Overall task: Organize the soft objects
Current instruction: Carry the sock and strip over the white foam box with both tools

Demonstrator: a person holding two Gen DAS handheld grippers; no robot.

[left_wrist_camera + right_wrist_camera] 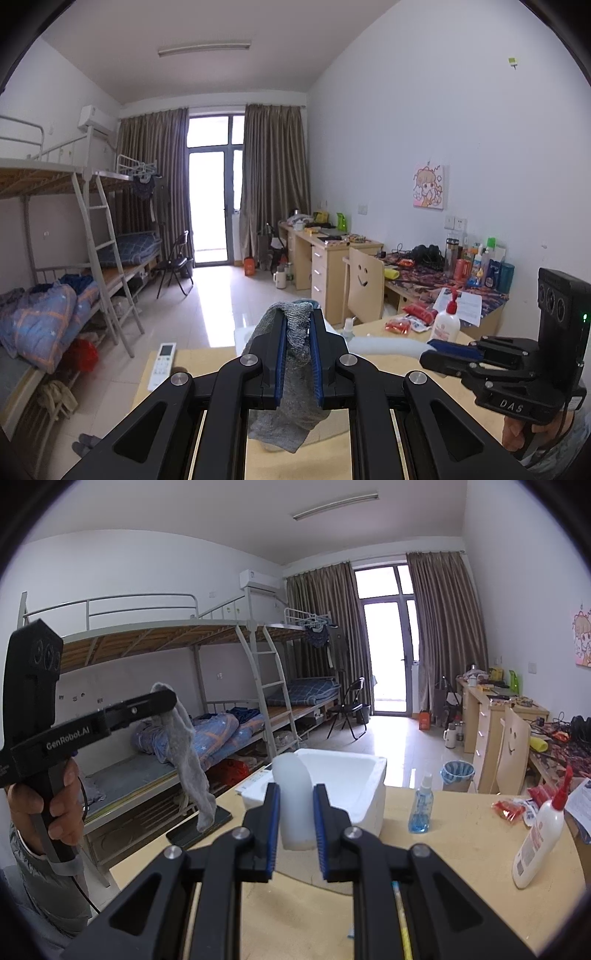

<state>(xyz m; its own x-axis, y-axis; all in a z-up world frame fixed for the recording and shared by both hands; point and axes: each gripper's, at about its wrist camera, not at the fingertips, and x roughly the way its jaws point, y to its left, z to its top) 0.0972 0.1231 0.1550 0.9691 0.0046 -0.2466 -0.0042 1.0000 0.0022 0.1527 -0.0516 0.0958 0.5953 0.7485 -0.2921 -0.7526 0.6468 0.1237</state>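
- Nearest to us, the left gripper has its blue-padded tongs pressed together on a limp grey knitted sock, which hangs clear above the pale wooden table; from the right wrist view the sock dangles full length at far left.
- Right of it, the right gripper pinches a white, rounded, translucent soft piece, held upright just in front of the white foam box.
- We judge both soft objects picked up but neither yet put away; the box, as far as we can see into it, looks empty.
- Left to do, we think: carry both over the box and let go.
- Farther right, a blue spray bottle and a white lotion bottle with a red pump stand untouched.
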